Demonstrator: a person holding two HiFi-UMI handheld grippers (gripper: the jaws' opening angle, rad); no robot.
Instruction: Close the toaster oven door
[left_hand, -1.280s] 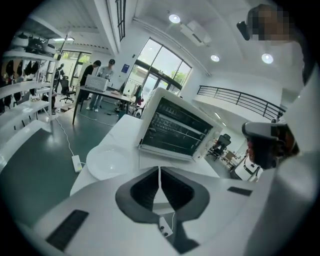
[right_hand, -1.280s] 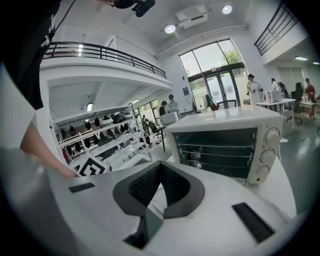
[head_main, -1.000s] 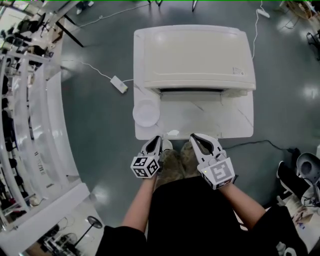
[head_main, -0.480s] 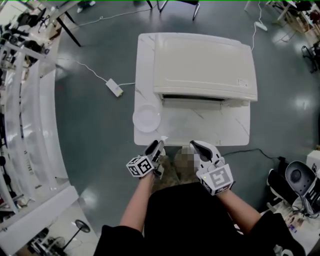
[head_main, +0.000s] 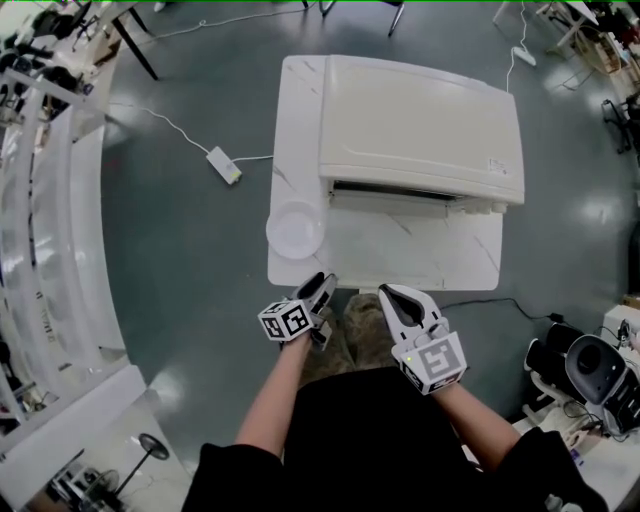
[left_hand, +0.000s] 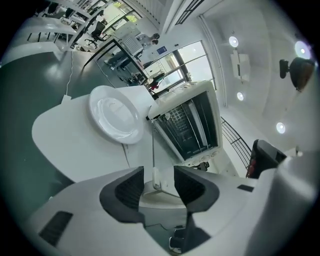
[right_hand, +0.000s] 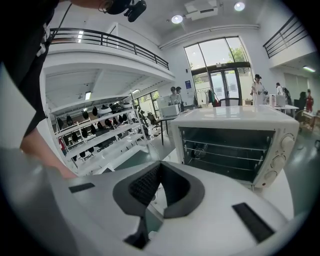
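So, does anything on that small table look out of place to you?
Only the toaster oven: it seems to stand open, its racks exposed. The plate lies flat and empty near it; nothing looks spilled or damaged.

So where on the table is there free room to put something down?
The widest bare patch is at the front of the table, between the plate and the right edge, before the oven. A narrow strip runs left of the oven, behind the plate. The plate crowds the front left part.
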